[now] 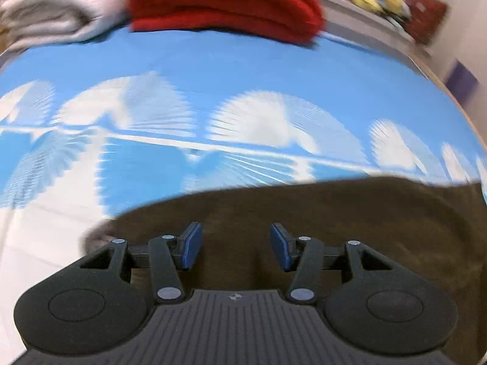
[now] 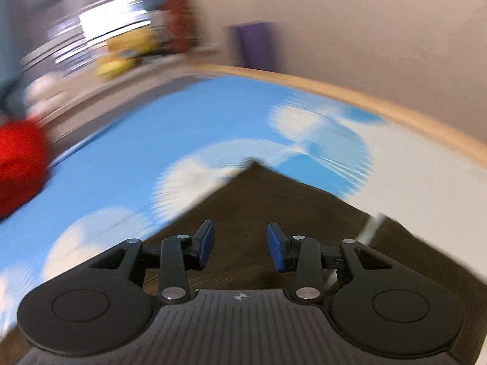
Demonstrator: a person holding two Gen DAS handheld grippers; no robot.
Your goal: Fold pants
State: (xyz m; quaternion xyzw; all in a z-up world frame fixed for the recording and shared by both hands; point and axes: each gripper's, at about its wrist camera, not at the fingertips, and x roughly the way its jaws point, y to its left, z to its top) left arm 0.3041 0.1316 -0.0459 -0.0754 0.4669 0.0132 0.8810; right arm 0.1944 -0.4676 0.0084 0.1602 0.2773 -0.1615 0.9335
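Note:
The dark brown pants [image 1: 334, 213] lie flat on a blue cloth with white shell shapes [image 1: 213, 70]. My left gripper [image 1: 236, 245] is open and empty, its blue pads over the pants just short of their far edge. In the right wrist view the pants [image 2: 258, 200] end in a pointed corner ahead. My right gripper [image 2: 240, 248] is open and empty above that part. A white drawstring [image 2: 369, 228] shows by its right finger. Both views are blurred by motion.
A folded red garment [image 1: 222, 0] and a pale crumpled one [image 1: 57, 9] lie at the far edge of the cloth. The red one shows at the left in the right wrist view [image 2: 18, 164]. The wooden table rim [image 2: 380, 103] curves along the right, with a cluttered shelf [image 2: 121, 57] behind.

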